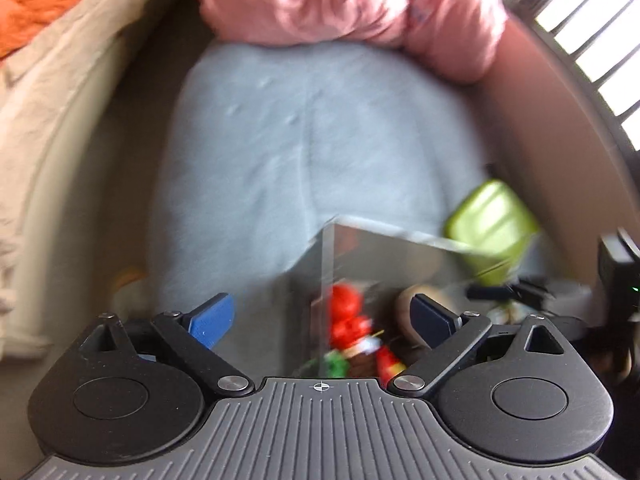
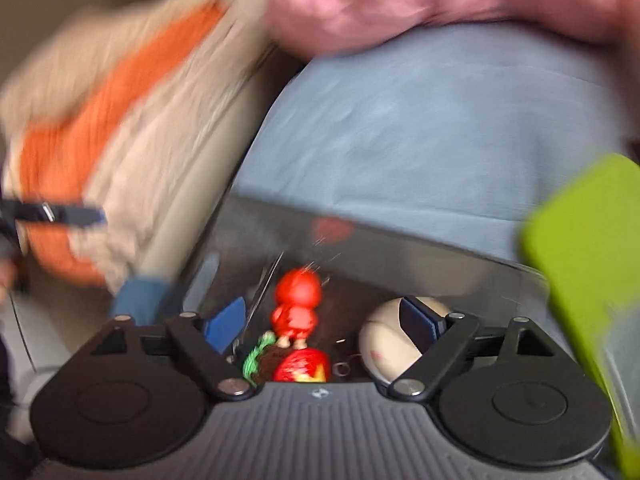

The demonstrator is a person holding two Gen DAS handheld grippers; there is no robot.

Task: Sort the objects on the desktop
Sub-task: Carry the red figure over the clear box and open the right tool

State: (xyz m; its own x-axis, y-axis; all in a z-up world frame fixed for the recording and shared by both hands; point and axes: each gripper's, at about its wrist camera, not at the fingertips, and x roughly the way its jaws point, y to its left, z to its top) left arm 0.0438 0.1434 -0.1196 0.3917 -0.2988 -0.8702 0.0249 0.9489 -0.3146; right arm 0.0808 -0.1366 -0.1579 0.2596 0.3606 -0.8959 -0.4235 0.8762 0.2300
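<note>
Both views are blurred. A clear plastic box (image 1: 384,240) holds a red toy figure (image 1: 346,316) and a cream round object (image 1: 408,308). My left gripper (image 1: 320,316) is open above the box's near corner, blue pads spread wide, nothing between them. In the right wrist view the same red figure (image 2: 298,304) stands inside the clear box (image 2: 400,240) over a red and green toy (image 2: 300,366), beside the cream round object (image 2: 388,344). My right gripper (image 2: 320,320) is open just above them, holding nothing. A lime green lid (image 2: 588,264) is at the right, and also shows in the left wrist view (image 1: 492,224).
The box rests on a pale blue cloth (image 1: 304,140) with a pink pillow (image 1: 352,4) behind. Beige bedding with an orange knit (image 2: 100,140) lies to the left. A dark object (image 1: 618,272) stands at the right edge, with a slatted rail (image 1: 592,32) beyond.
</note>
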